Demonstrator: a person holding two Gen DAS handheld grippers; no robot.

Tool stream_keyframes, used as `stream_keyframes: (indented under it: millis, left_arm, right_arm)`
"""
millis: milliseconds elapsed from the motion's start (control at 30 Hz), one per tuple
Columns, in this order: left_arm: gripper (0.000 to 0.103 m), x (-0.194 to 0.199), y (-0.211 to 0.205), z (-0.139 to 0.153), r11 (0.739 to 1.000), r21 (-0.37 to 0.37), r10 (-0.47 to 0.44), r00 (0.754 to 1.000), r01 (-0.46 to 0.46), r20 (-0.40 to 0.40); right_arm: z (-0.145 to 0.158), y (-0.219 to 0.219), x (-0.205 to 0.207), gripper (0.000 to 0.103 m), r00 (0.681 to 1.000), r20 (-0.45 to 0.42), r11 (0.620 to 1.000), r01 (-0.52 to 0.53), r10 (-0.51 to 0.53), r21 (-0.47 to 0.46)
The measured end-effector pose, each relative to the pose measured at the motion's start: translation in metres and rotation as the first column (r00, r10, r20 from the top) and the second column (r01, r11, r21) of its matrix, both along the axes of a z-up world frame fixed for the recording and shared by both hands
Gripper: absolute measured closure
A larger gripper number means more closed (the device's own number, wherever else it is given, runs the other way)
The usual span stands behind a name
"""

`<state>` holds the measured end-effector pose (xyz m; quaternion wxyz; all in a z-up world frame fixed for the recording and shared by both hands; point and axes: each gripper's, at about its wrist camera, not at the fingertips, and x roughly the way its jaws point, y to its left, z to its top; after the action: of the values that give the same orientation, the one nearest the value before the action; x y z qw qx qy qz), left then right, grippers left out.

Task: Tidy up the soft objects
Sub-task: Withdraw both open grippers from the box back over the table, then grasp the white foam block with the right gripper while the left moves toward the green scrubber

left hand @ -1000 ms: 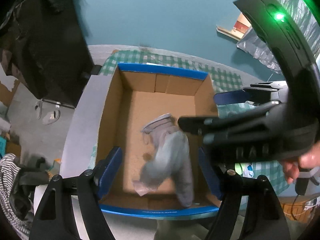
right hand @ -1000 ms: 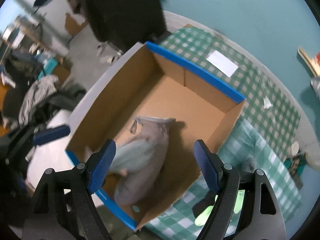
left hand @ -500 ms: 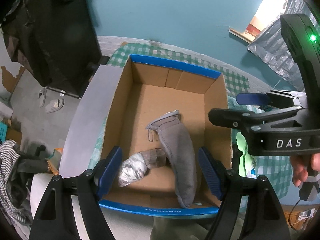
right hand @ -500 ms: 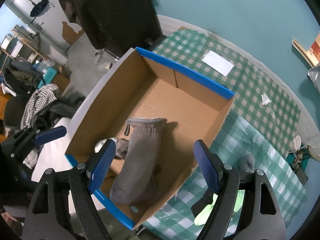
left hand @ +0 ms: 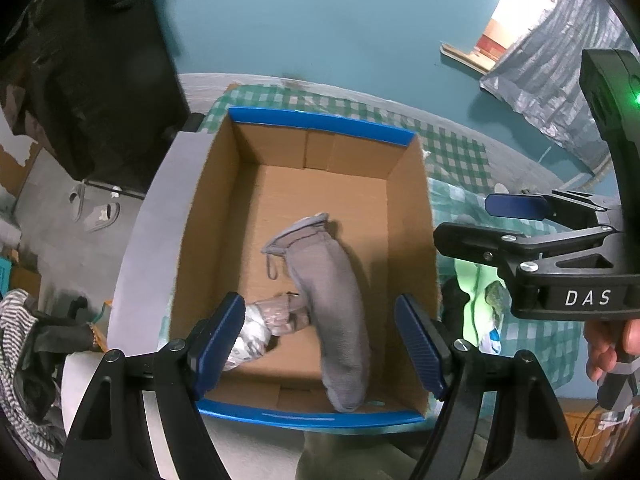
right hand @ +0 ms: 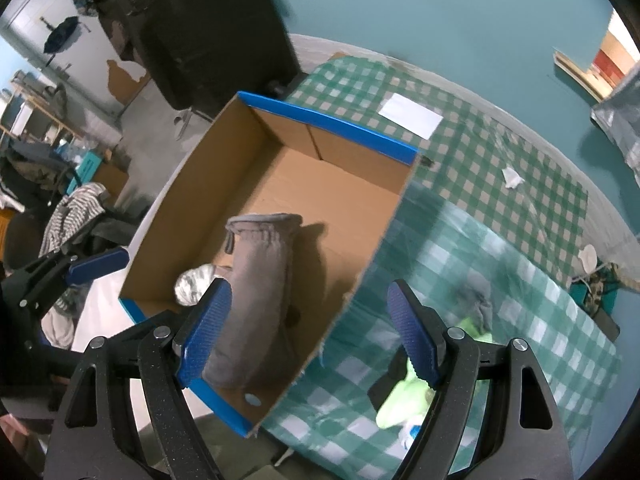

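Observation:
A cardboard box (left hand: 408, 208) (right hand: 376, 240) with blue-taped rims sits on a green checked cloth. Inside it lies a long grey soft sock (left hand: 332, 300) (right hand: 256, 292), with a pale patterned sock (left hand: 264, 328) (right hand: 196, 284) beside its lower end. My left gripper (left hand: 320, 344) hangs open above the box's near end, nothing between its fingers. My right gripper (right hand: 308, 332) (left hand: 516, 220) is open too, over the box's right wall, empty. On the cloth right of the box lie a bright green soft item (right hand: 404, 396) (left hand: 476, 292) and a grey one (right hand: 480, 300).
A white paper (right hand: 412, 116) and small white scraps (right hand: 512, 178) lie on the checked cloth (right hand: 500, 152). A dark chair back (right hand: 216, 36) stands beyond the box. Striped clothing (right hand: 76, 208) is piled at the left. A hand (left hand: 612, 344) holds the right gripper's handle.
The grey sock, blurred and moving at first, has settled in the box. My right gripper has shifted right, away from over the box toward the cloth. The left gripper stays put.

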<state>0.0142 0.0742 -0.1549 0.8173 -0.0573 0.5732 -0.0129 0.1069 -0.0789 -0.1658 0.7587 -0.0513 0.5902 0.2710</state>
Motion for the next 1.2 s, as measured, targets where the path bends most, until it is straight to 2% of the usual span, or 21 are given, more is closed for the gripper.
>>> stream_keyframes:
  millis: [633,1000,1200]
  left_arm:
    - [0.024,0.000,-0.064,-0.002,0.988,-0.005,-0.156,0.988,0.156,-0.016]
    - [0.024,-0.005,-0.118,-0.009,0.958,0.001,-0.287,0.957,0.287,-0.048]
    - [0.024,-0.007,-0.148,-0.014,0.936,0.013,-0.351,0.934,0.353,-0.064]
  right_arm:
    - [-0.012,-0.115,-0.030,0.023,0.984,-0.019,0.982,0.174,-0.176,-0.071]
    - [-0.033,-0.182,-0.057,0.023,0.952,-0.059,0.949,0.292,-0.301,-0.118]
    - [-0.047,-0.204,-0.070,0.023,0.935,-0.078,0.933,0.334,-0.346,-0.136]
